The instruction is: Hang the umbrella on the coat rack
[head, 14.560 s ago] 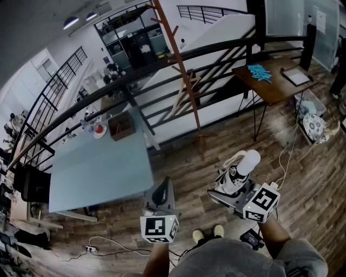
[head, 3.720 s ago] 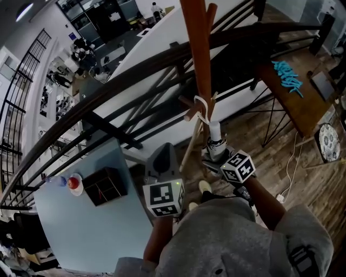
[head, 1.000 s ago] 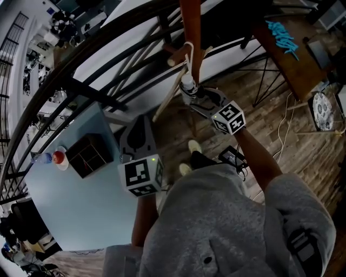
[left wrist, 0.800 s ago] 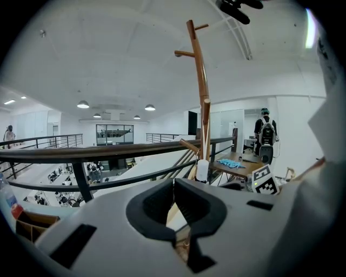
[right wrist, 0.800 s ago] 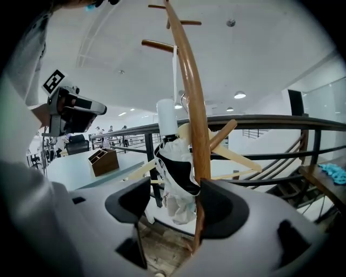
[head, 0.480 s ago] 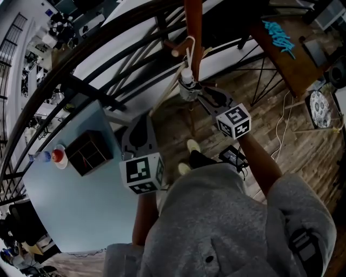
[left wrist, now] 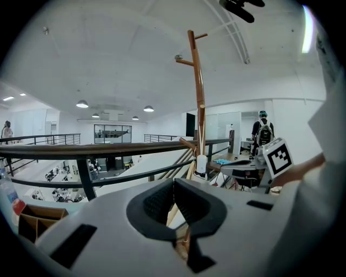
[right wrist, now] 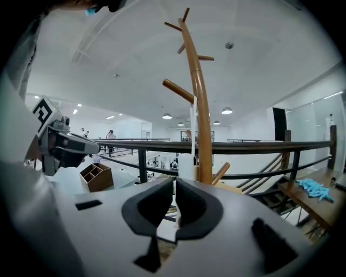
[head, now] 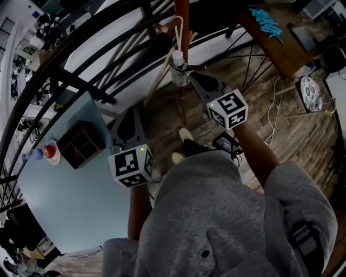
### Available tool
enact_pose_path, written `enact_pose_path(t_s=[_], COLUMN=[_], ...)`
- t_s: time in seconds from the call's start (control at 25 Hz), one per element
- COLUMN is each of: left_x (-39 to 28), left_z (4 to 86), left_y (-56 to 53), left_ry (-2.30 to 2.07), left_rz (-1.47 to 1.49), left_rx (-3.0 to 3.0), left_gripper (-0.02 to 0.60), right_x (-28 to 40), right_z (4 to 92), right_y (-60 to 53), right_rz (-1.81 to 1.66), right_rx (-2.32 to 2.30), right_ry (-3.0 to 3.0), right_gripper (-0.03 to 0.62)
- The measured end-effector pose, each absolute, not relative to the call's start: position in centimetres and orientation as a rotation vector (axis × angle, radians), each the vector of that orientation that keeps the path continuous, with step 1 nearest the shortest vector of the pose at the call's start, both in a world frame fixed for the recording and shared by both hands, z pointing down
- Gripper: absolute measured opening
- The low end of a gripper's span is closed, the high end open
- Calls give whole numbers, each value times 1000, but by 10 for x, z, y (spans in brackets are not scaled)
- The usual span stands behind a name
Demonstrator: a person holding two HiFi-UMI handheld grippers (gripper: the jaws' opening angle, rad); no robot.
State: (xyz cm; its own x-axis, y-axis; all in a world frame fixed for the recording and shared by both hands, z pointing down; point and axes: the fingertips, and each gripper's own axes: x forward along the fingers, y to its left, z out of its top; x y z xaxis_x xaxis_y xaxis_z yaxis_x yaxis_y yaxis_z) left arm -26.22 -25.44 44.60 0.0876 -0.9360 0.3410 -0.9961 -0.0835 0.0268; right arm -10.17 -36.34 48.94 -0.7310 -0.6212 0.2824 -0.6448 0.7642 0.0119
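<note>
The folded umbrella (head: pixel 179 71) with its white handle hangs by a white strap (head: pixel 177 30) from a peg of the brown coat rack (head: pixel 182 13). My right gripper (head: pixel 192 77) sits just beside the umbrella; its jaws have just been closing with nothing between them and now stand shut. In the right gripper view the umbrella handle (right wrist: pixel 186 164) and coat rack (right wrist: pixel 201 119) show beyond the right gripper (right wrist: pixel 174 189). My left gripper (head: pixel 128 118) is shut and empty, lower left of the rack. In the left gripper view the left gripper (left wrist: pixel 174 186) points at the umbrella (left wrist: pixel 201 164).
A black railing (head: pixel 81 70) runs behind the coat rack. A pale blue table (head: pixel 65 200) with a brown organiser box (head: pixel 78 143) stands at the left. A wooden desk (head: pixel 281 48) with blue items is at the upper right. Cables lie on the wood floor (head: pixel 270 124).
The right gripper's jaws, wide beside the umbrella before, have closed empty and the gripper has risen. The umbrella stays hanging from the peg. The left gripper has shifted a little.
</note>
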Motion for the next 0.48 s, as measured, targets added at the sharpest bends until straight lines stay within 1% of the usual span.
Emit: enact_pose_path(t_s=[0.24, 0.48], left_x=[-268, -273], left_z=[452, 443], left_y=[-232, -214], left_ry=[-1947, -1956], left_rz=[378, 296], left_rx=[2143, 2135], left_gripper=[14, 14], right_x=[-115, -131], right_z=[468, 455], right_y=[-332, -294], right_rz=[147, 200], right_rx=[967, 918], right_ry=[-2729, -2746], right_gripper=[29, 29])
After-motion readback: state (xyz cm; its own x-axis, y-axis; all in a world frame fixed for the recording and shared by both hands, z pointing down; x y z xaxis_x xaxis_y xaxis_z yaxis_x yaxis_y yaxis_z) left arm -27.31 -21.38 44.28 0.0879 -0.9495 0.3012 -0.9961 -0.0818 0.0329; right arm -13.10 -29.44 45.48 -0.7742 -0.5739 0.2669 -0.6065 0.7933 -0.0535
